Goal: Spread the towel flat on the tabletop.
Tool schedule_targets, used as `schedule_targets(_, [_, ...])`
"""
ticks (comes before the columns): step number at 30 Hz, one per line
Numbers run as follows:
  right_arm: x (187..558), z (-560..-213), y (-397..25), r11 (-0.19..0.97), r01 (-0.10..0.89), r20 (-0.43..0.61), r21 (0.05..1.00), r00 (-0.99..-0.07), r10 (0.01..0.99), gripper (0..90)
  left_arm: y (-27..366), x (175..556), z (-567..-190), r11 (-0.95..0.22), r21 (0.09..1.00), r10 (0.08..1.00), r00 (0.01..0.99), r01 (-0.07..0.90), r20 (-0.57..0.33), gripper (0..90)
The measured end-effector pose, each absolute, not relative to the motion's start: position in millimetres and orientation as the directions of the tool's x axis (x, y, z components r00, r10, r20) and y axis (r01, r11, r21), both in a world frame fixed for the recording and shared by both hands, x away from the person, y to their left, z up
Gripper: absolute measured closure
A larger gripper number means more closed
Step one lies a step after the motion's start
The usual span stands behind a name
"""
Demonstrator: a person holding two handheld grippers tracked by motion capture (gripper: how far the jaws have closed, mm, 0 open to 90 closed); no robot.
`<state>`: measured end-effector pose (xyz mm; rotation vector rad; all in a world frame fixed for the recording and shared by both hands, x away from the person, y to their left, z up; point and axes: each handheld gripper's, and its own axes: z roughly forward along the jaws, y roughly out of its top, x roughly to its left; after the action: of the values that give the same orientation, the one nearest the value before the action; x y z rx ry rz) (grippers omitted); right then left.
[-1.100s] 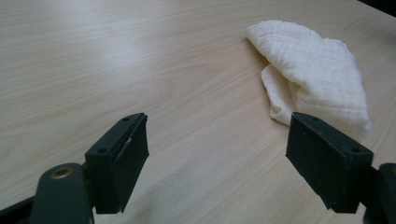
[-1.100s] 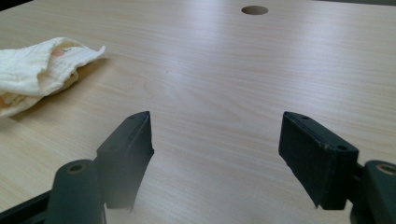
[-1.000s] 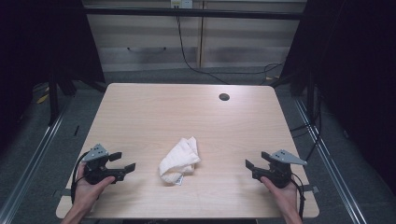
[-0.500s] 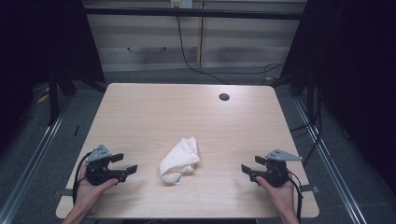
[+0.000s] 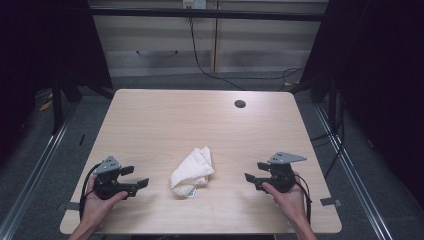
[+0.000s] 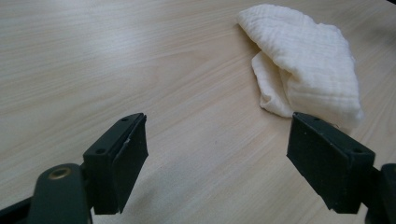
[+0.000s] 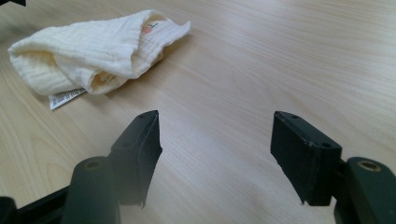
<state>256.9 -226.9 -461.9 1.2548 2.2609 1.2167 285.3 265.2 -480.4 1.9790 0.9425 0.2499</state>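
Since a second ago the right gripper (image 5: 256, 178) has edged inward toward the crumpled cloth (image 5: 192, 172) at mid-desk (image 5: 210, 125), while the left gripper (image 5: 134, 181) waits, both with fingers spread, suggesting a two-sided pickup.

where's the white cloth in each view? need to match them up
High view: cloth lies crumpled on the table's near-centre, between the left gripper and right gripper.
Left gripper view: cloth is upper right, beyond the right-hand jaw.
Right gripper view: cloth is upper left, beyond the left-hand jaw.
Shared landmark: the light wood table under the cloth; its care tag sticks out.
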Motion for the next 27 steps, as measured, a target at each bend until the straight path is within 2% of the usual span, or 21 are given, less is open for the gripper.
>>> schedule_targets(5, [262.4, -457.6, -216.6, 0.267, 0.563, 0.202, 0.782, -0.635, 0.746, 35.1, 264.8, 285.2, -479.8, -0.305, 0.798, 0.696, 0.694, 0.520, -0.186, 19.8])
schedule_targets(17, [290.5, -454.9, -184.3, 0.294, 0.533, 0.220, 0.793, -0.701, 0.679, 38.5, 263.2, 286.7, -481.0, -0.324, 0.795, 0.695, 0.699, 0.513, -0.168, 19.8])
schedule_targets(27, [309.9, -464.5, -148.7, 0.357, 0.526, 0.223, 0.772, -0.749, 0.624, 47.4, 263.8, 287.1, -480.8, -0.319, 0.796, 0.690, 0.702, 0.515, -0.178, 21.0])
